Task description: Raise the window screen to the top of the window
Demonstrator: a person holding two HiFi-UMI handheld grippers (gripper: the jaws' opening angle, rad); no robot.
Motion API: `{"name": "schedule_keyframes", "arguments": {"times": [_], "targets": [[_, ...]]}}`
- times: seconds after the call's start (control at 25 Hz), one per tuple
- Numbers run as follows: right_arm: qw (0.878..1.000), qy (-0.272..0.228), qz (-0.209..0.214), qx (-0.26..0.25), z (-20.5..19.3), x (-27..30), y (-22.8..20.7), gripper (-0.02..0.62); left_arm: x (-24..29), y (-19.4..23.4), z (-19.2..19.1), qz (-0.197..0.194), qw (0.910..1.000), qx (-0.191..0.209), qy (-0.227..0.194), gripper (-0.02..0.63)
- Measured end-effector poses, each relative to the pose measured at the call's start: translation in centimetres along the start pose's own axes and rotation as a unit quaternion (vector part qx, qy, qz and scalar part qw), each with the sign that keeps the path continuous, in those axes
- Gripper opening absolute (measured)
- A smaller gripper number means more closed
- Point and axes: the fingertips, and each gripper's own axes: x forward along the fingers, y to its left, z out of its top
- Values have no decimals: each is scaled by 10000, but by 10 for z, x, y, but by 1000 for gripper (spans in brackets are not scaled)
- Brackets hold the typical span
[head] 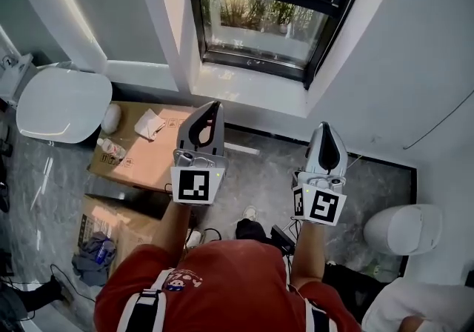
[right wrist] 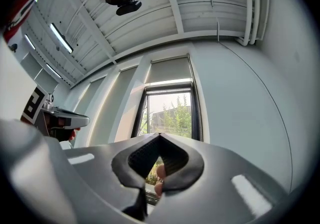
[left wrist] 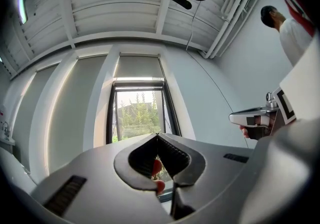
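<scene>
- Left gripper view: records the left gripper (left wrist: 157, 138) pressed together, ribbed pads meeting at the tip, nothing pinched.
- Right gripper view: records the right gripper (right wrist: 159, 136) likewise closed and empty, aimed at the same opening.
- Head view: places both grippers side by side and apart from each other, pointing toward the window (head: 263, 23) and short of its sill (head: 248, 90). Judges this a paired approach with no contact made.
- Takes the pale panel across the upper part of the opening for the window screen (left wrist: 136, 66). Notes its lower edge just above the clear glass, well above and beyond both tips.
- Reads the closed jaws as a carrying posture only. Expects them to spread before gripping that lower edge. Makes out no cord or handle.
- Cannot tell whether any travel remains above the panel.
- Notes a cardboard box (head: 144, 145) and a toilet lid (head: 63, 104) at floor level left of the approach. Rates both a footing hazard.
</scene>
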Motion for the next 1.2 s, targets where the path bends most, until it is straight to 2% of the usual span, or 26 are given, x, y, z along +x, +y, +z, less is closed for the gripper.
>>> {"name": "schedule_keyframes", "arguments": {"times": [0.32, 0.6, 0.84, 1.2], "targets": [[9999, -48, 42, 136, -27, 54, -55, 9, 73, -13, -8, 217, 9997, 121, 0, 6], [9996, -42, 126, 260, -50, 80, -88, 9, 114, -30, -20, 257, 9997, -6, -38, 6], [9993, -94, 173, 316, -57, 90, -96, 9, 124, -39, -23, 258, 9996, 71, -33, 6], [9994, -163, 210, 230, -64, 106, -99, 9, 139, -38, -32, 269, 9996, -45, 1, 6]]}}
